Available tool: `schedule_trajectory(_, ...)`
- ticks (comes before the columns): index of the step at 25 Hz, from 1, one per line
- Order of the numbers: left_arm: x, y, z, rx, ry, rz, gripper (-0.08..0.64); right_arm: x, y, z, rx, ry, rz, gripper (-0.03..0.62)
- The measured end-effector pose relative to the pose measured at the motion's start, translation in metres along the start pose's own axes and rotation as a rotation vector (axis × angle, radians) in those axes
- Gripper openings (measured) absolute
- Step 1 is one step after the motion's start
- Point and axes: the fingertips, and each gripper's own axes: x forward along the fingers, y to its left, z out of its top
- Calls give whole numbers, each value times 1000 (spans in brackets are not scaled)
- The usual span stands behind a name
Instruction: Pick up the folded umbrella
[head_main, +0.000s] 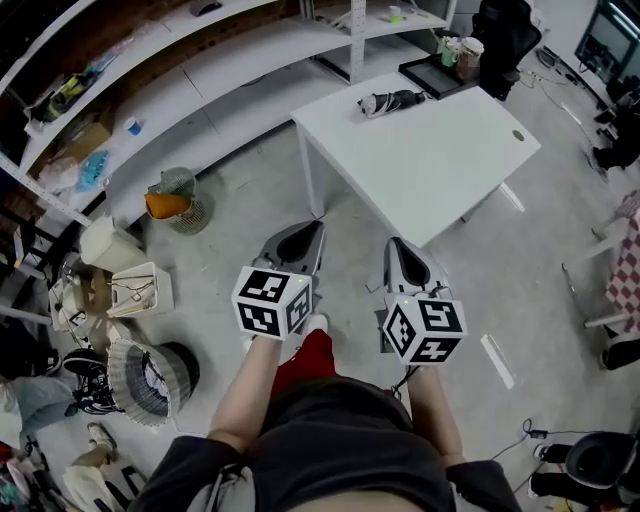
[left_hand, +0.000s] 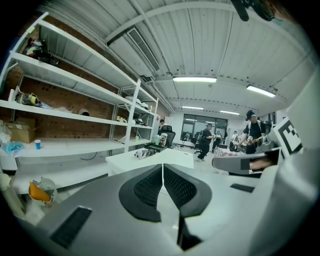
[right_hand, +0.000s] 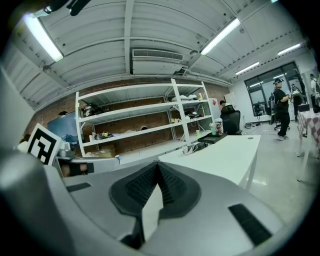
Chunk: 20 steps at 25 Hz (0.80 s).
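The folded umbrella (head_main: 392, 101), black with white patches, lies near the far edge of a white table (head_main: 430, 160). It also shows small and far off as the umbrella (left_hand: 144, 153) in the left gripper view and the umbrella (right_hand: 196, 147) in the right gripper view. My left gripper (head_main: 312, 228) and right gripper (head_main: 397, 244) are held side by side over the grey floor, short of the table's near corner. Both are shut with nothing between the jaws, as seen at the left gripper (left_hand: 163, 167) and the right gripper (right_hand: 158, 167).
Long white shelves (head_main: 180, 90) run along the left and behind the table. Floor clutter sits at the left: a wire basket (head_main: 178, 198), boxes (head_main: 135, 290), a fan (head_main: 150, 378). A black tray (head_main: 432, 74) and cups stand beyond the table, a black office chair (head_main: 505, 35) further right. People (left_hand: 251, 131) stand in the distance.
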Motion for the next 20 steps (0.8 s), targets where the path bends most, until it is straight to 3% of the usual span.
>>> schedule_trajectory(12, 79, 94, 38, 22, 25, -52, 20, 116, 1, 32, 15, 1, -60, 18)
schedule_trajectory(20, 118, 125, 53, 34, 28, -101, 20, 157, -3, 37, 11, 12, -109, 18)
